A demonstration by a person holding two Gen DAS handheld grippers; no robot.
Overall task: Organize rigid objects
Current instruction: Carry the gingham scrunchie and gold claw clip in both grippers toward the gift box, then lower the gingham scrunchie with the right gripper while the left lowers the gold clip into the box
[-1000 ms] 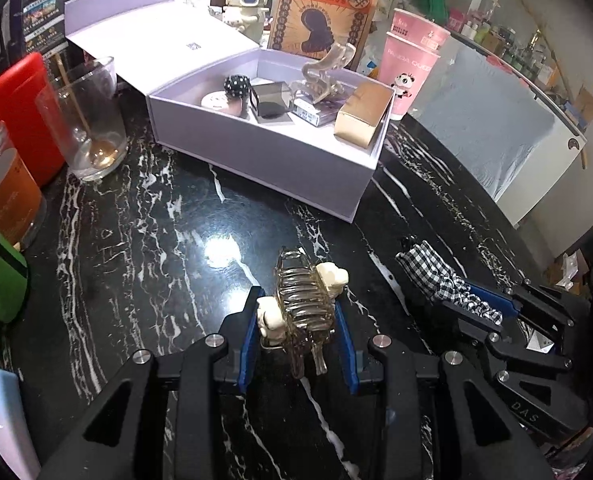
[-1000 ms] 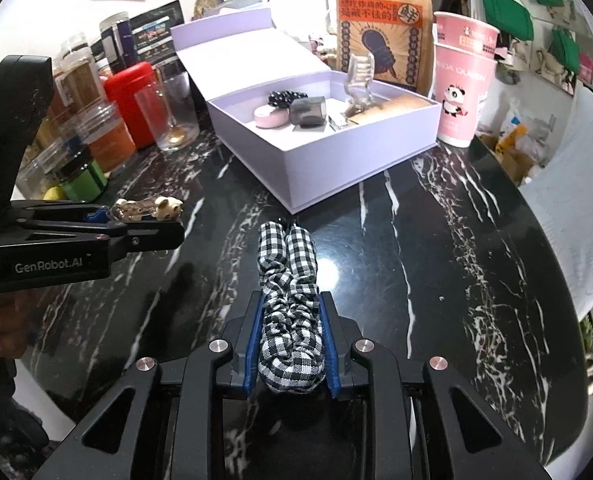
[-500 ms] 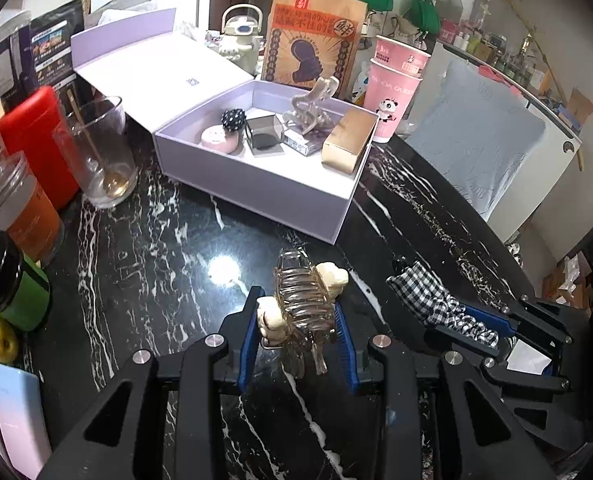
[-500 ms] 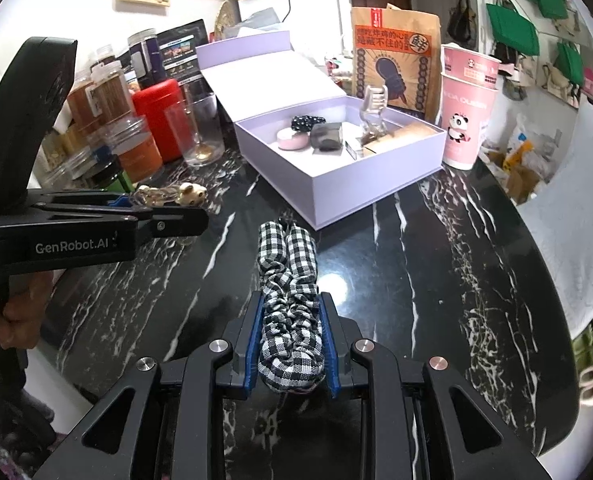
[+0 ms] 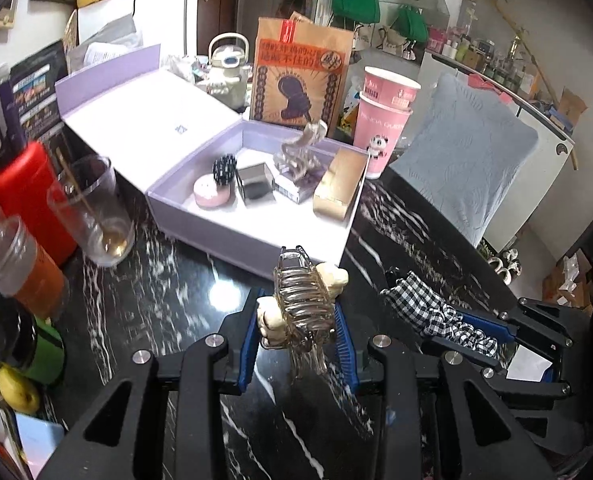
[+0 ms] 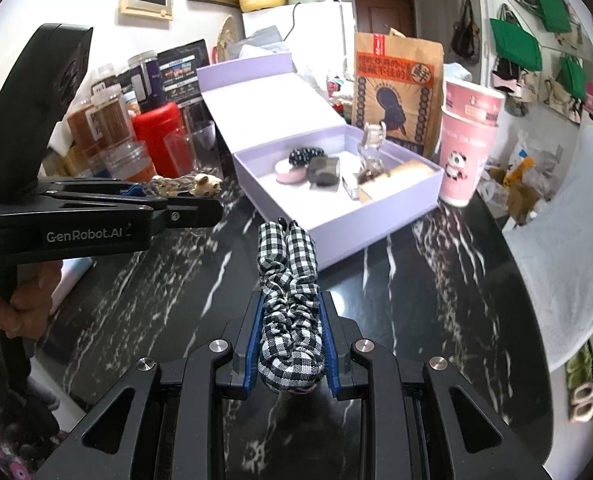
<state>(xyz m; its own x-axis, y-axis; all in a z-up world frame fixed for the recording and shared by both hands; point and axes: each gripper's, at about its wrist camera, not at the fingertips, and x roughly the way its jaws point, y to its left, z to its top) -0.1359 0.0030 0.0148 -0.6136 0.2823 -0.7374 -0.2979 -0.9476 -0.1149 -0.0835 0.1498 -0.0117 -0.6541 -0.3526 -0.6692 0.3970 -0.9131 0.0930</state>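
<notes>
Hair claw point(image 5: 302, 300) clamped in left hand-held gripper point(image 5: 298, 338), angled downward above table point(image 5: 156, 304).

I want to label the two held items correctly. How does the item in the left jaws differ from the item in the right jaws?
The hair claw clip in the left gripper is translucent brown, rigid and toothed, with cream ornaments; the checked scrunchie in the right gripper is black-and-white gathered cloth. The clip is short, the scrunchie sticks out long past the jaws. Both are gripped, above the table, facing the lilac box.

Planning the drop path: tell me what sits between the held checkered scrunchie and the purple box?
Nothing: in the right wrist view only bare black marble tabletop separates the scrunchie from the box.
</notes>
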